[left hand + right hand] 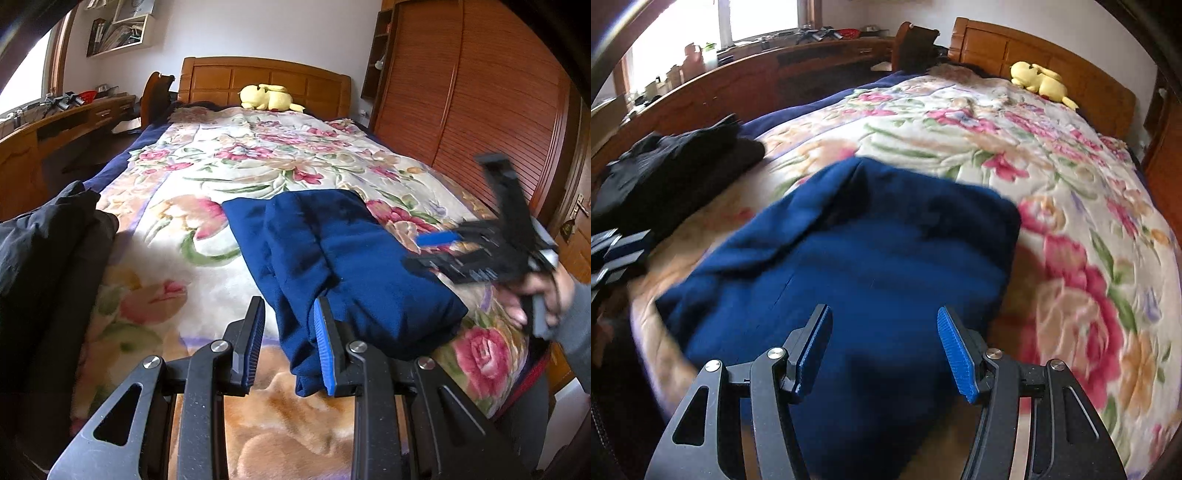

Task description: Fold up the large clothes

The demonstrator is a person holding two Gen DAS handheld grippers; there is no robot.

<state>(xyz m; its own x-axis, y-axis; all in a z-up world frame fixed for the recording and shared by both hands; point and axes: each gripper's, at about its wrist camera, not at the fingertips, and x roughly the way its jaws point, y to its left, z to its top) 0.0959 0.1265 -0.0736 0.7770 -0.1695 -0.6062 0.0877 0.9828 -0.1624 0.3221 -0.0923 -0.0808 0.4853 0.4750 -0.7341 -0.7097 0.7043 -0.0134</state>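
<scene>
A folded navy blue garment (pixel 343 266) lies on the floral bedspread (pixel 236 158) near the foot of the bed; it also shows in the right wrist view (pixel 871 258). My left gripper (pixel 290 317) is open and empty, its fingers just in front of the garment's near left corner. My right gripper (pixel 884 332) is open and empty, hovering above the garment's near edge. The right gripper also shows, blurred, in the left wrist view (pixel 439 251) at the garment's right side, held by a hand.
A pile of black clothes (pixel 48 243) lies at the bed's left edge, also in the right wrist view (pixel 676 166). A yellow plush toy (pixel 267 96) sits by the wooden headboard. A wooden wardrobe (pixel 472 110) stands on the right, a desk (pixel 55 125) on the left.
</scene>
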